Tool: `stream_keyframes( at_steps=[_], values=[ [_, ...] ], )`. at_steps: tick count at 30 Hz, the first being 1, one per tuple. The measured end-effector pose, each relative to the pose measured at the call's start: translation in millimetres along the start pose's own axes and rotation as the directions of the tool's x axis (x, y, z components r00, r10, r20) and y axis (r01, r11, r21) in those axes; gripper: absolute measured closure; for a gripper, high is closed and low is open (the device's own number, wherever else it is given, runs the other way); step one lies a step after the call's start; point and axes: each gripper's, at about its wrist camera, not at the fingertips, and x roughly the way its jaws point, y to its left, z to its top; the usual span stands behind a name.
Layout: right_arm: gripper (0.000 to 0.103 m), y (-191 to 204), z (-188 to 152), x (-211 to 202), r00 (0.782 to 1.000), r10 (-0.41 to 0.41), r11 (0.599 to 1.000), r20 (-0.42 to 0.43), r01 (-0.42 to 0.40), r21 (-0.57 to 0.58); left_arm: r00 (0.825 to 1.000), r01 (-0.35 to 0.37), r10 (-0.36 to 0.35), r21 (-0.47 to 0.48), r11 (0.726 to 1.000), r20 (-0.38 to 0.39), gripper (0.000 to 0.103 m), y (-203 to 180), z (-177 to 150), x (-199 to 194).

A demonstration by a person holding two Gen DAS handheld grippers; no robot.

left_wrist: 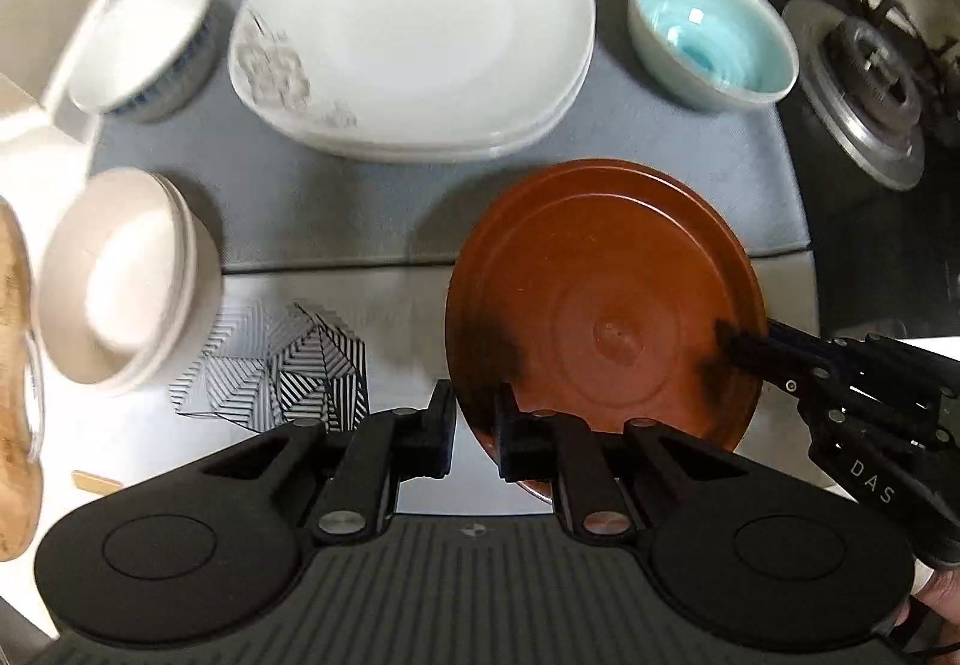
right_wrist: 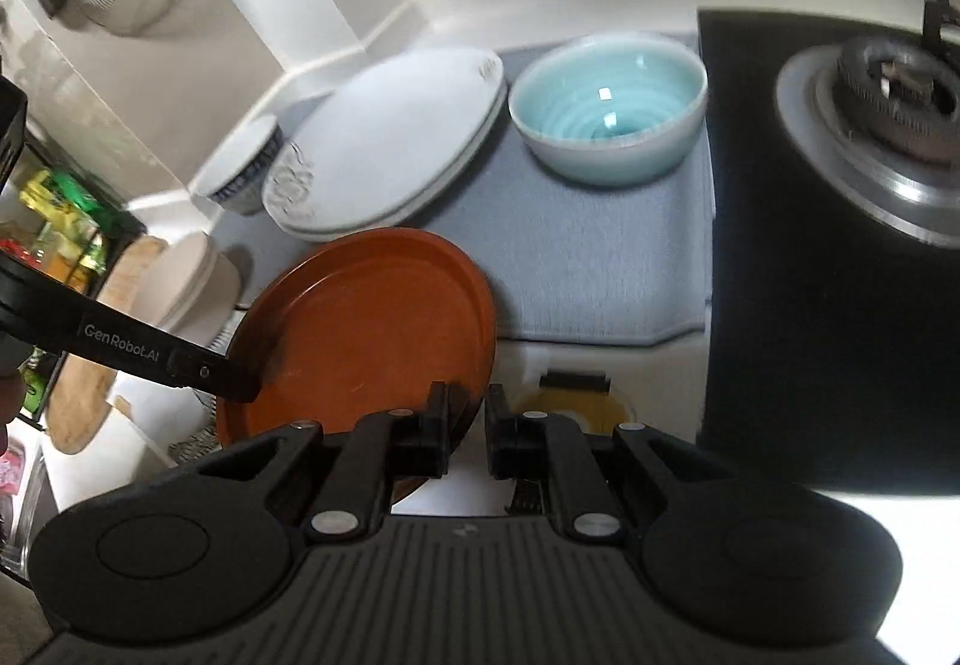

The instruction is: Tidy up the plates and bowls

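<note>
Both jaws were pinched on opposite rims of the brown plate [left_wrist: 600, 299], left gripper [left_wrist: 474, 425] and right gripper [right_wrist: 468, 425], lifted over the worktop [left_wrist: 390, 299]. Your thin rim holds risked tilting it against the white plates [left_wrist: 414, 23].

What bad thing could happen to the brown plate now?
The brown plate is held only at its rim, pinched by the left gripper and the right gripper, so it might slip and drop. It hangs close to the stacked white plates and could knock their edge.
</note>
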Motion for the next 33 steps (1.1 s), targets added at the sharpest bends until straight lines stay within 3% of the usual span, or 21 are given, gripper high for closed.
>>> stream_keyframes(
  at_steps=[5, 8, 13, 21, 28, 30, 33],
  values=[
    [0.09, 10, 29, -21, 0.999, 0.038, 0.999, 0.031, -0.037, -0.027, 0.996, 0.019, -0.017, -0.027, 0.999, 0.082, 0.089, 6, 9, -34],
    [0.09, 18, 49, -31, 0.997, 0.06, 0.998, 0.042, -0.059, -0.027, 0.995, 0.069, -0.063, -0.082, 0.994, 0.078, 0.089, 23, 26, -47],
    [0.09, 34, 87, -28, 0.997, 0.054, 0.998, 0.06, -0.051, -0.045, 0.986, 0.101, -0.096, -0.029, 0.994, 0.134, 0.089, 44, 65, -64],
    [0.089, 73, 142, -1, 0.986, -0.047, 0.998, 0.16, 0.054, -0.037, 0.962, 0.157, -0.148, -0.021, 0.987, 0.228, 0.089, 89, 123, -66],
    [0.088, 103, 172, 25, 0.974, -0.157, 0.984, 0.162, 0.169, -0.06, 0.933, 0.202, -0.195, 0.009, 0.979, 0.303, 0.089, 116, 158, -54],
    [0.088, 106, 178, 34, 0.97, -0.183, 0.979, 0.158, 0.195, -0.062, 0.931, 0.209, -0.207, 0.023, 0.978, 0.3, 0.089, 121, 163, -44],
    [0.088, 100, 182, 57, 0.969, -0.212, 0.974, 0.125, 0.22, -0.046, 0.944, 0.223, -0.221, 0.019, 0.975, 0.245, 0.089, 128, 172, -15]
  ],
)
